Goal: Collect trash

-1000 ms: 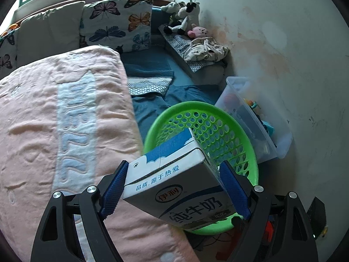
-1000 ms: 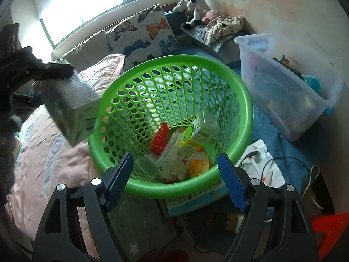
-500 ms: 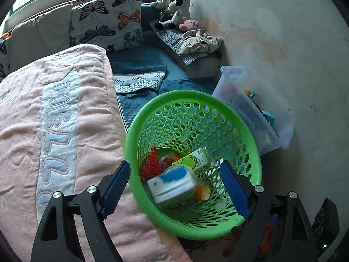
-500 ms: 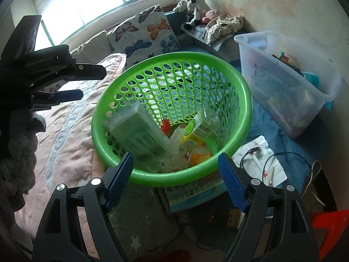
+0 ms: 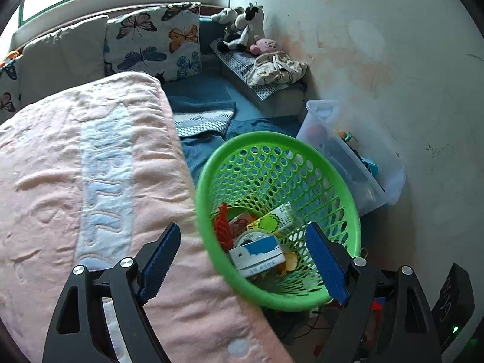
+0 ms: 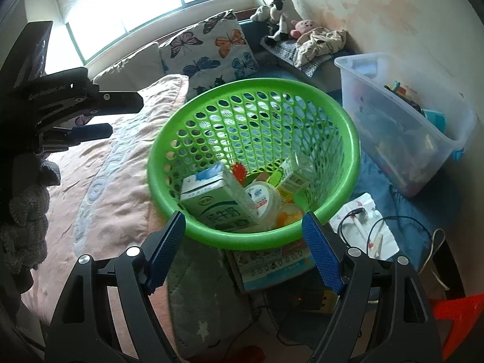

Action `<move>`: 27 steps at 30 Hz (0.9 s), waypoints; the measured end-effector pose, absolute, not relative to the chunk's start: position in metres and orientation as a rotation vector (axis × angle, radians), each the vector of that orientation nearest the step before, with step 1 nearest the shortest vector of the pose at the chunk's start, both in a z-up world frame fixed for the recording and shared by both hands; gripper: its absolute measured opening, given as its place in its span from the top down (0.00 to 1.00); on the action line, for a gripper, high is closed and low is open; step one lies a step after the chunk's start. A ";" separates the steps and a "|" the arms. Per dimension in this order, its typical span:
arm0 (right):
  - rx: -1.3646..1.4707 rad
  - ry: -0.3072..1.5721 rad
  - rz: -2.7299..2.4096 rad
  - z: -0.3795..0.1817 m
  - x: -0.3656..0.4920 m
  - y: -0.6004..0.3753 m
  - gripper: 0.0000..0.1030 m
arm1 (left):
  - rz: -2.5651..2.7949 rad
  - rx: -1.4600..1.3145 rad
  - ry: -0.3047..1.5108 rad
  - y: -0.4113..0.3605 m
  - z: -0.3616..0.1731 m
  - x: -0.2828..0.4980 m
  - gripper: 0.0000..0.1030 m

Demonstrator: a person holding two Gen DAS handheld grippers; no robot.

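Left gripper (image 5: 242, 260) up close, jaws spread wide and opening a touch more, nothing pinched between them. Right gripper (image 6: 243, 251) likewise gaping, empty, hovering at the near rim. Just beyond, down in the green basket (image 6: 348, 127): milk carton (image 6: 217, 202), white and green with a blue top, lying tilted against the near wall. Probably light and hollow, stiff at the edges but easy to dent; best taken across the narrow flat sides, gently. Beside it a round plastic cup lid (image 6: 260, 195), a smaller yellow-green juice box (image 6: 292, 174), something red and spiky (image 6: 239, 172). Left of the basket, pink blanket (image 5: 90, 181) on the bed. Further off, clear storage bin (image 6: 402, 115), butterfly pillow (image 6: 211, 51), plush toys (image 6: 281, 9) by the wall.
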State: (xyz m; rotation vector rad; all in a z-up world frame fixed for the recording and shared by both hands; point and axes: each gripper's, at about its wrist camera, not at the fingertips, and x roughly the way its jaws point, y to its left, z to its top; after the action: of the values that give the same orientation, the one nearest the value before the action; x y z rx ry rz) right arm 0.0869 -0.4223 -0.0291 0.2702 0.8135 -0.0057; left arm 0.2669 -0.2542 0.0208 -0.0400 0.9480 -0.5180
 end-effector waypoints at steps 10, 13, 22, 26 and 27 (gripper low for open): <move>0.224 0.801 0.035 -0.017 0.080 -0.392 0.18 | -0.443 -0.004 0.863 -0.203 0.035 0.234 0.13; 0.202 0.796 0.048 -0.013 0.078 -0.379 0.16 | -0.419 -0.003 0.844 -0.185 0.036 0.225 0.11; 0.160 0.786 0.100 -0.005 0.076 -0.343 0.14 | -0.325 -0.046 0.818 -0.118 0.035 0.203 0.09; 0.151 0.779 0.121 -0.001 0.074 -0.329 0.13 | -0.288 -0.049 0.817 -0.093 0.030 0.191 0.09; 0.147 0.777 0.123 0.000 0.074 -0.326 0.13 | -0.281 -0.050 0.818 -0.089 0.030 0.188 0.09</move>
State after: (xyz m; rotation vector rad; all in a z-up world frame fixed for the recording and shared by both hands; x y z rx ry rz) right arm 0.0739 -0.3255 0.0000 0.1470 0.7768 0.1231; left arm 0.1883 -0.0892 0.0296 -0.0503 0.8178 -0.2807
